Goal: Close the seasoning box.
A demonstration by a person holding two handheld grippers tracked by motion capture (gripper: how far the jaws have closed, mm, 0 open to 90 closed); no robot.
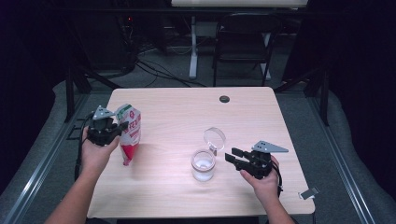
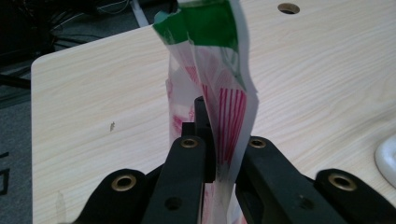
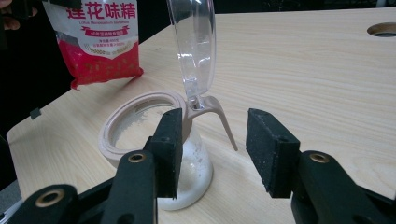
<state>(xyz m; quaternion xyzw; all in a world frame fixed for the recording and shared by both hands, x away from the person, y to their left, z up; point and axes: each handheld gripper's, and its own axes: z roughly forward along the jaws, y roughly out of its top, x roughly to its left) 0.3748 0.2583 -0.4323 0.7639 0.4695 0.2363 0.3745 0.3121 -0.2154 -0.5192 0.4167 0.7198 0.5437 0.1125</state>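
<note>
Light wooden desk (image 1: 187, 107) first, wide and mostly bare, round cable hole (image 1: 224, 99) near the far edge. Beyond it, a dark folding chair (image 1: 243, 42) on the grey floor.

Next down in size: seasoning bag (image 1: 129, 133), red and white with a green top, Chinese print on the front, held up at the desk's left side, bottom corner apparently just touching the surface. Left gripper (image 1: 112, 128) clamped on it, fingers (image 2: 205, 140) closed tight on the bag's side edge, film pinched flat between them. Top of the bag looks torn open, green flap loose and folded over.

Then the small clear glass jar (image 1: 203, 164), standing right of centre, well apart from the bag. Beige rim, clear flip lid (image 1: 214, 138) swung up and standing open on its hinge, beige lever (image 3: 219, 116) jutting toward the camera in the right gripper view. White granules already sitting in the bottom of the jar, well short of full.

Right gripper (image 1: 233, 156) just beside the jar, fingers (image 3: 273, 151) spread wide, gripping nothing, lever and jar's side in the gap ahead.

Judging progress: opening work done, lid up, bag open and in hand. Still left, by the look of it: steadying the jar, carrying the bag across, tipping more in, closing the lid.
</note>
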